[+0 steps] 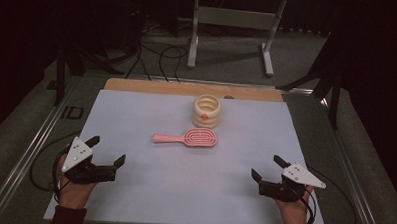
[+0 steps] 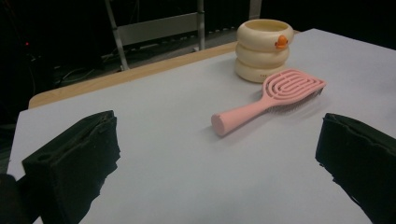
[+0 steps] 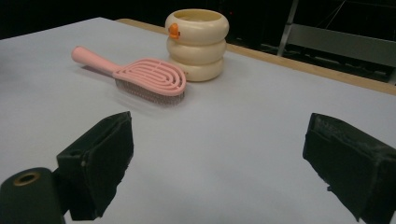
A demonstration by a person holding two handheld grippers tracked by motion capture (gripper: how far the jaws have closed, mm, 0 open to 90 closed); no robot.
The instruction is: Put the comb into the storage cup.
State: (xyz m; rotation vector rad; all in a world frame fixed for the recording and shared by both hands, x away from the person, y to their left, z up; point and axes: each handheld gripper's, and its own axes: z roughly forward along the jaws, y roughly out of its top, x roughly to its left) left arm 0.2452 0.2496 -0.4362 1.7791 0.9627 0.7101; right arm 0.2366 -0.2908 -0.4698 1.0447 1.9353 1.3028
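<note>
A pink hairbrush (image 1: 189, 137) lies bristles down at the middle of the white table cover (image 1: 133, 190), its handle pointing left. Just behind its head stands a cream ribbed holder (image 1: 206, 111) with a small orange duck bill on its side. The left gripper view has the hairbrush (image 2: 271, 100) ahead and the holder (image 2: 261, 49) beyond it. From the right gripper view, the hairbrush (image 3: 140, 74) lies in front of the holder (image 3: 196, 42). My left gripper (image 1: 106, 150) rests open near the front left. Open too, my right gripper (image 1: 267, 167) sits near the front right. Both hold nothing.
A wooden table edge (image 1: 187, 87) shows behind the cover. Beyond it on the floor stand a grey metal frame (image 1: 234, 23) and dark cables (image 1: 158, 55). Metal rails (image 1: 30, 156) run along both sides of the table.
</note>
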